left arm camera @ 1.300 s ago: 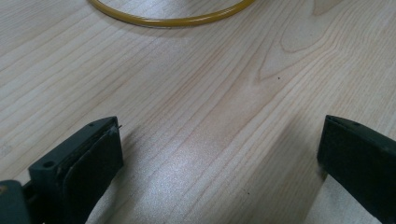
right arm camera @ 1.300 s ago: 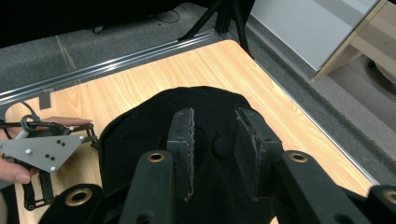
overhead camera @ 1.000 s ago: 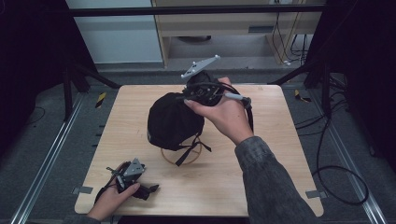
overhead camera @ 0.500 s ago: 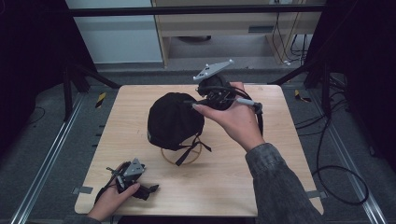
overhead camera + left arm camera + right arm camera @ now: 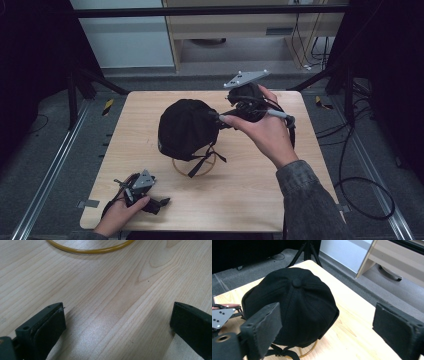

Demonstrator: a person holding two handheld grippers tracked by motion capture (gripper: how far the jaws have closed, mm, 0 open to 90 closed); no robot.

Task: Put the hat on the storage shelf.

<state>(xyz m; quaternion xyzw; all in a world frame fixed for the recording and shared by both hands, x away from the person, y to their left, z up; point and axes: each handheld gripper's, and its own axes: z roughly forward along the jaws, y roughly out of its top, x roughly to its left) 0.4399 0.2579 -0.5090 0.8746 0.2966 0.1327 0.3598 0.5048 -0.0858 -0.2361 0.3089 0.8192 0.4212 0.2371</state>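
Black jaws of the left gripper (image 5: 159,204) stand spread and empty at the table's (image 5: 250,200) 7 o'clock corner. The black cap (image 5: 187,129) sits centrally on a yellow ring (image 5: 196,169). The right gripper (image 5: 220,118), the nearer one, has just opened; nothing is pinched, the cap at its 9 o'clock.

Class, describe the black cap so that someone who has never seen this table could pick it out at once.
Start at the pale wooden table and look to its middle. The black cap sits there on a yellow ring, straps dangling. It alone is soft and domed, with a button on top.
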